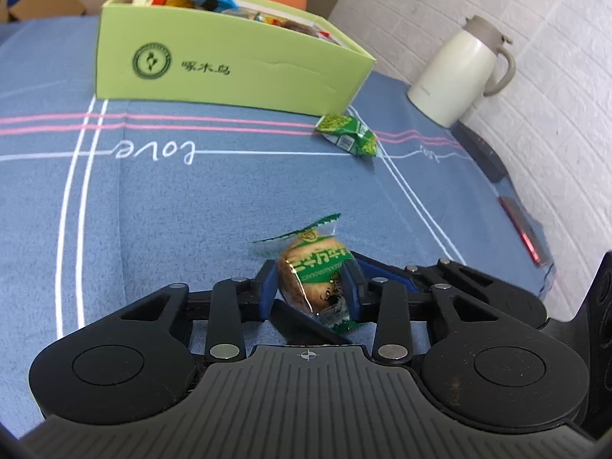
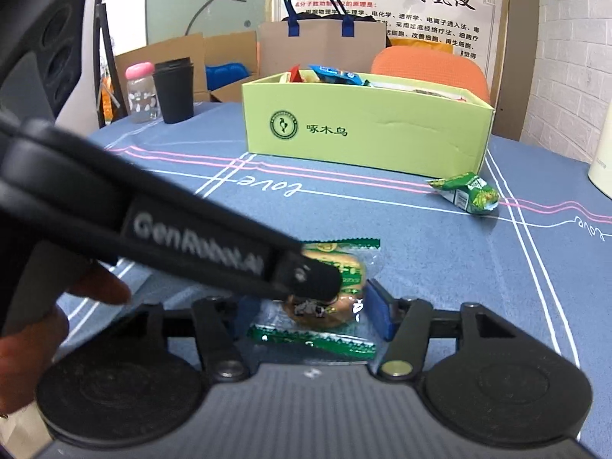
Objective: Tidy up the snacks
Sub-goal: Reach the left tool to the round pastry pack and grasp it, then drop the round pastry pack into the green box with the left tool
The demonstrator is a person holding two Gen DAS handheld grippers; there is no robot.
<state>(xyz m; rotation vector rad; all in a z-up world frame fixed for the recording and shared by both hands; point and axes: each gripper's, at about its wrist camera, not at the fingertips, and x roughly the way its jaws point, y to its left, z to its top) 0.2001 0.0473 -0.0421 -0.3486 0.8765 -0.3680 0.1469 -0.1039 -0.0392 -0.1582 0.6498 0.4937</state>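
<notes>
A round pastry in a clear wrapper with a green label [image 1: 315, 277] sits between the blue pads of my left gripper [image 1: 311, 287], which is shut on it just above the blue tablecloth. In the right wrist view the same pastry [image 2: 331, 287] lies between my right gripper's fingers [image 2: 313, 306], which stand open around it; the left gripper's arm [image 2: 191, 244] crosses in front and hides the right gripper's left finger. A light green box [image 1: 229, 65] full of snacks stands farther back. A green snack packet [image 1: 348, 134] lies on the cloth near the box's right corner.
A cream thermos jug [image 1: 459, 76] stands at the far right by the white brick wall. A black cup [image 2: 174, 90] and a pink-capped bottle [image 2: 141, 93] stand at the table's far left. An orange chair [image 2: 432, 70] is behind the box. The table's right edge [image 1: 531, 244] is close.
</notes>
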